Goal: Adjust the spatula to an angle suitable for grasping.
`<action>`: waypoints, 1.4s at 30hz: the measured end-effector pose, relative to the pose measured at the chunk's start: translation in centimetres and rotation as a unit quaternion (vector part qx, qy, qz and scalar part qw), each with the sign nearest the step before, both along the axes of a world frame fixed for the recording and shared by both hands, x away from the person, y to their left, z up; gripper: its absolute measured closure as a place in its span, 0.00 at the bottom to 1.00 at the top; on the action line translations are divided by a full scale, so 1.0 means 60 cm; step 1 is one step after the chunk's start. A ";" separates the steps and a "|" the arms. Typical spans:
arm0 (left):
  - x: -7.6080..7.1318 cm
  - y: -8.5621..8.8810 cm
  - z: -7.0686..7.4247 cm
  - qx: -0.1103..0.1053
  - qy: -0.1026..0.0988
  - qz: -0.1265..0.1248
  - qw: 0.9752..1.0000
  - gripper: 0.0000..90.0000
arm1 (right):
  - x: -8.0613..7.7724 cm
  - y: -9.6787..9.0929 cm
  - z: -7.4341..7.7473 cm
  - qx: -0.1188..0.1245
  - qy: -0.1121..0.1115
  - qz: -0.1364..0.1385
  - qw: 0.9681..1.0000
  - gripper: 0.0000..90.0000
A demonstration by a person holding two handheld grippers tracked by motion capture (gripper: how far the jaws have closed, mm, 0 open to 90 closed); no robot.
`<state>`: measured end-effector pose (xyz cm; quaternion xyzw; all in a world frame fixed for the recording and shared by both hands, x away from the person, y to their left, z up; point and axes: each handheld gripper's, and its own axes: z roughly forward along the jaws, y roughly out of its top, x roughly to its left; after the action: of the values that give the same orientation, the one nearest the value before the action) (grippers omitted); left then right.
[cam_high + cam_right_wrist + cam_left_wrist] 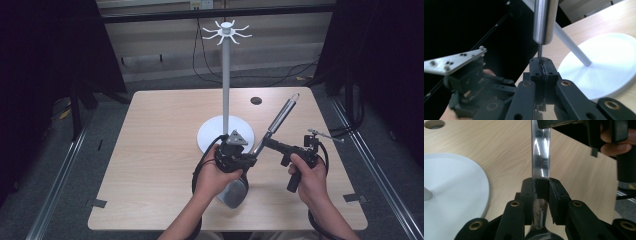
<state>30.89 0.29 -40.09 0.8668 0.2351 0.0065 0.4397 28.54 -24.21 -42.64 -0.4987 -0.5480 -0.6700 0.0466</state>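
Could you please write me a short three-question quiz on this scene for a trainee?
1. True or false: the left gripper is shut on the flat metal neck of the spatula.
2. Where does the right gripper hold the spatula: A) on the thick round handle, B) on the thin neck just below it, C) on the blade?
3. What white thing stands on the table behind the grippers?

Key: 1. True. 2. B. 3. A hook stand with a round base, its hooks bare.
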 end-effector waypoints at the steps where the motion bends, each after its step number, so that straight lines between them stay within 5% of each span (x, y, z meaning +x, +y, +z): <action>1: 0.002 0.002 0.000 -0.008 0.007 -0.007 1.000 0.84 | 0.000 0.000 0.004 -0.005 -0.007 0.005 1.000 0.99; 7: 0.014 0.015 -0.001 -0.046 0.044 -0.033 0.997 0.85 | 0.005 0.003 0.019 -0.024 -0.031 0.033 0.999 0.99; 14: 0.021 0.026 -0.014 -0.107 0.070 -0.049 0.991 0.87 | 0.010 0.007 0.036 -0.046 -0.050 0.053 0.996 0.99; 18: 0.024 0.030 -0.015 -0.114 0.075 -0.053 0.989 0.87 | 0.014 0.012 0.045 -0.064 -0.057 0.069 0.994 0.99; 42: 0.022 0.061 0.021 -0.138 0.026 -0.029 0.990 0.88 | 0.035 0.046 0.101 -0.096 -0.107 0.102 0.984 0.98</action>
<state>32.23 3.96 -38.84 0.8042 0.2195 -0.0613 0.5489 30.66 -21.45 -36.60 -0.3680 -0.6594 -0.6555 0.0073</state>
